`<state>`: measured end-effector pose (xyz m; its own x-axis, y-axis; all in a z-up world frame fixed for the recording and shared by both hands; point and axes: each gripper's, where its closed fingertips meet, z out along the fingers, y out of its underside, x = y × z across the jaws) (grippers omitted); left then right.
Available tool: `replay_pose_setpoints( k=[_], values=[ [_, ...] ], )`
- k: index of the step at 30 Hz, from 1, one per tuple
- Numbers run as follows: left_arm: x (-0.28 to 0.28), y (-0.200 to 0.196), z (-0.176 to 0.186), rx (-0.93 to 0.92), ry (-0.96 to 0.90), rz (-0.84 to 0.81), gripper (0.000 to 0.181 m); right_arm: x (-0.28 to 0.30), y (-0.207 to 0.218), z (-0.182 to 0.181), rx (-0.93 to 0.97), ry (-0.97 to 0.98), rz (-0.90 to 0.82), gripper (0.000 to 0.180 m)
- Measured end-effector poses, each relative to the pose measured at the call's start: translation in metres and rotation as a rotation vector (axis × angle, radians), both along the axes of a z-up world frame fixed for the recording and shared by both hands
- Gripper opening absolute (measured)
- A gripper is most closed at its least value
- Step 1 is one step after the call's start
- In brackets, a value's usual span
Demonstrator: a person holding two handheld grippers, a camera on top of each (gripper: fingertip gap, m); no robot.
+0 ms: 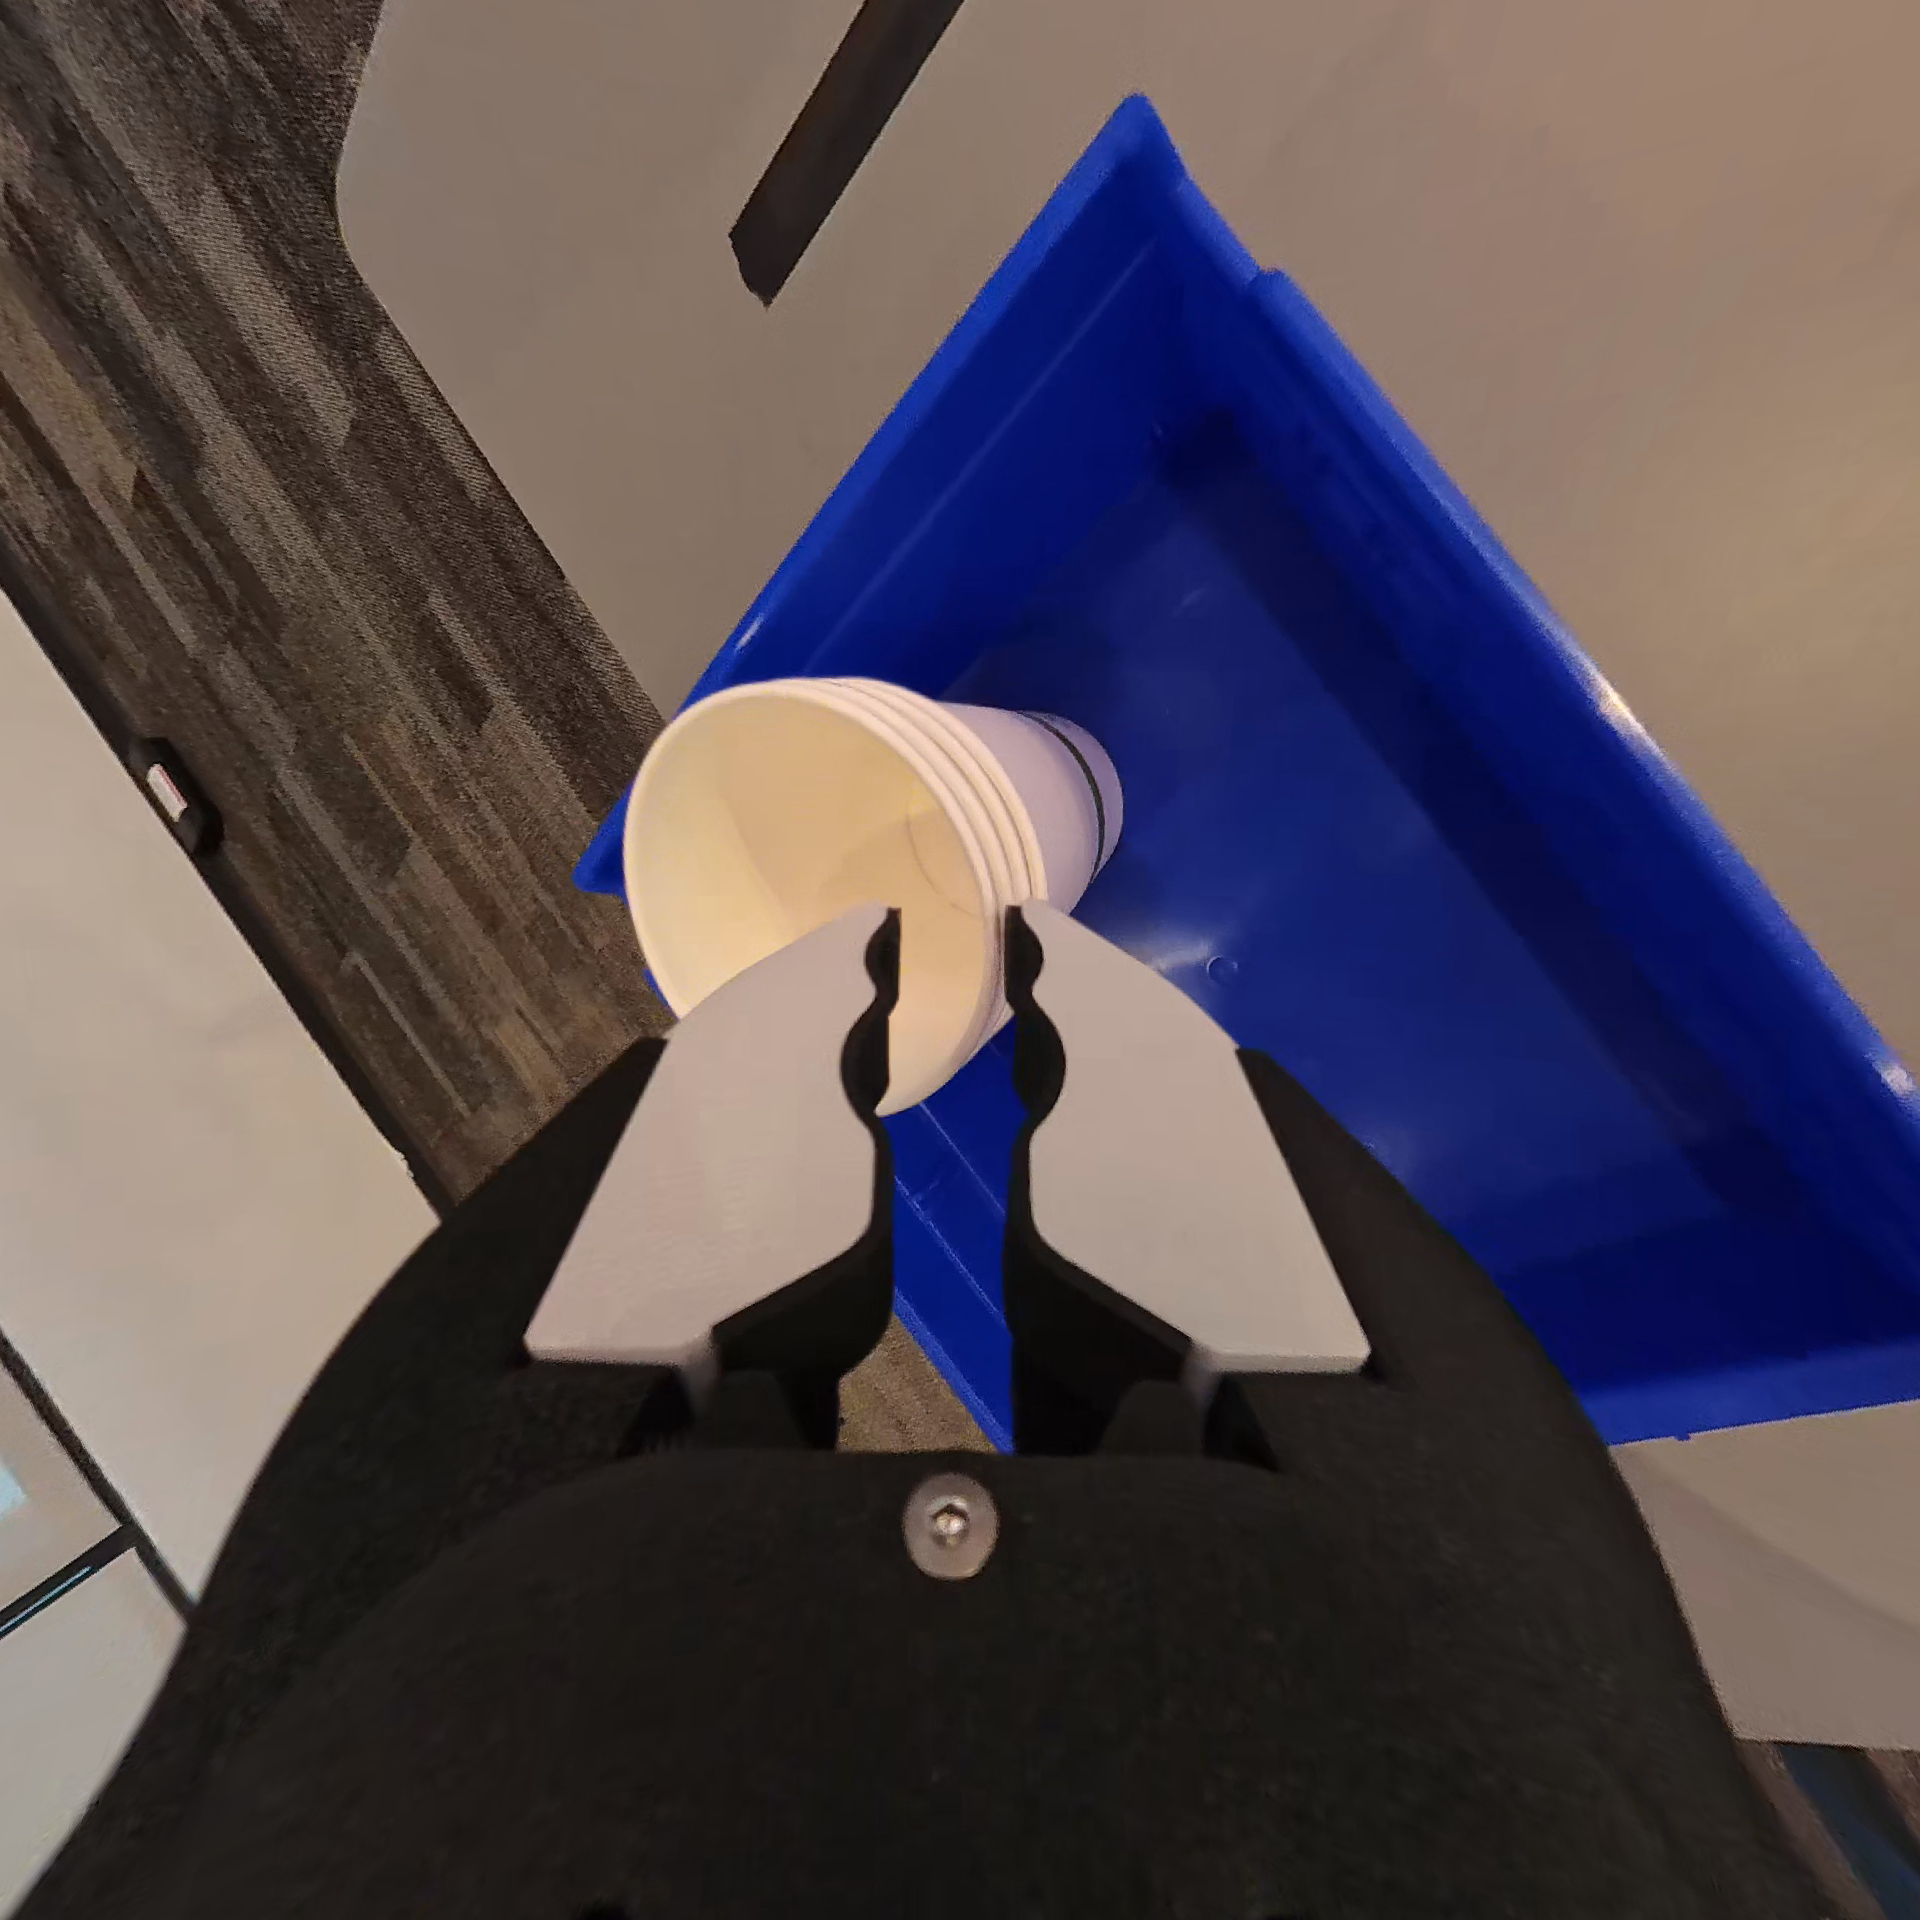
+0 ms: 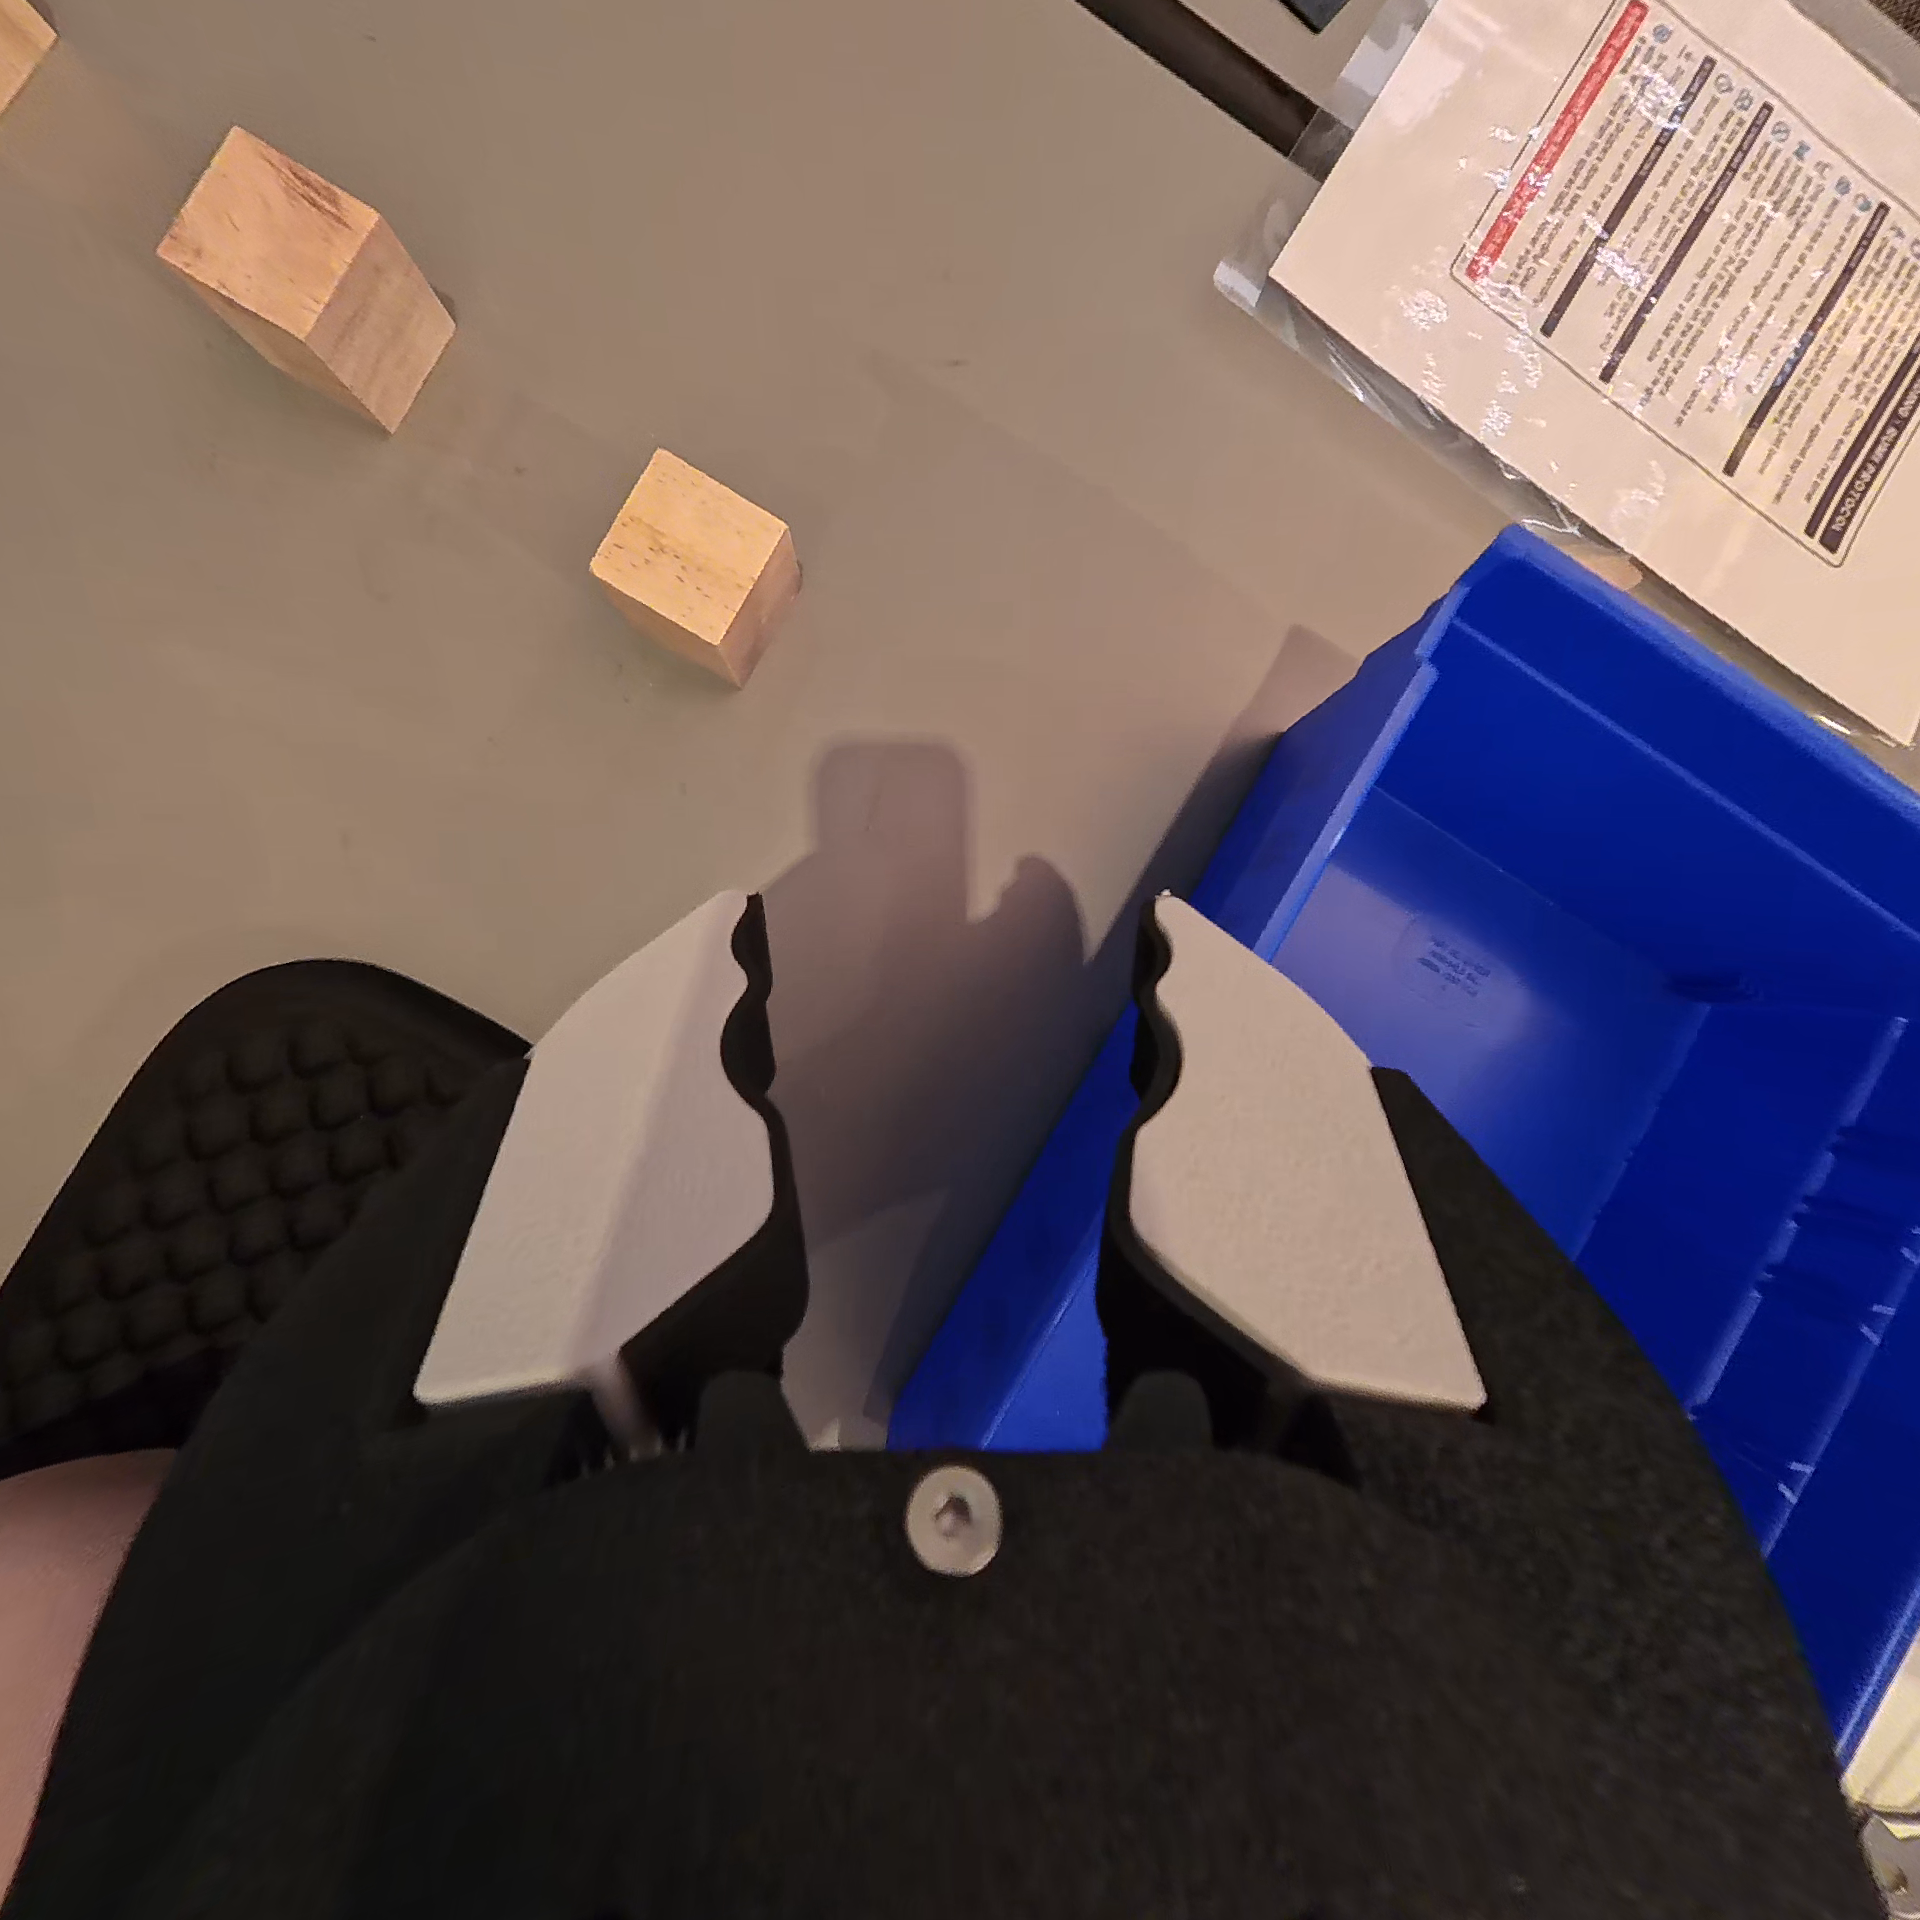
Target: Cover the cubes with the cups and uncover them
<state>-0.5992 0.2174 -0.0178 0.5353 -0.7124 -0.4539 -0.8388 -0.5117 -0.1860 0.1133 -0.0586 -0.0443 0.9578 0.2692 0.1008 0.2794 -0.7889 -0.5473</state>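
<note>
While pinched by the left gripper, cup stack, base hidden; right gripper agape, empty.

Printed sheet in clear plastic sleeve, on table just beyond far corner of blue bin: carries red header band, dark heading bars, small icons, lines of fine print. Wording not reproduced. Bin floor, right wrist view: small moulded round mark with tiny embossed characters, too small to read. Bin floor, left wrist view: one small moulded mark, illegible. No other writing visible.
</note>
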Motion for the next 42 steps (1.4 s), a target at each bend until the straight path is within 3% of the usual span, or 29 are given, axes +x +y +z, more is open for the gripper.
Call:
replay_pose_setpoints(
  k=[11,18,42],
  values=[
    [-0.001,0.001,-0.003,-0.020,-0.017,0.028,0.020,0.000,0.000,-0.001,-0.007,-0.001,0.002,0.067],
    [0.002,-0.003,-0.006,-0.058,-0.037,0.038,0.004,0.000,0.000,-0.001,-0.005,0.000,0.002,0.067],
    [0.004,-0.008,0.012,-0.039,-0.049,0.023,0.003,-0.001,0.001,-0.003,-0.009,0.009,0.004,0.067]
  ],
)
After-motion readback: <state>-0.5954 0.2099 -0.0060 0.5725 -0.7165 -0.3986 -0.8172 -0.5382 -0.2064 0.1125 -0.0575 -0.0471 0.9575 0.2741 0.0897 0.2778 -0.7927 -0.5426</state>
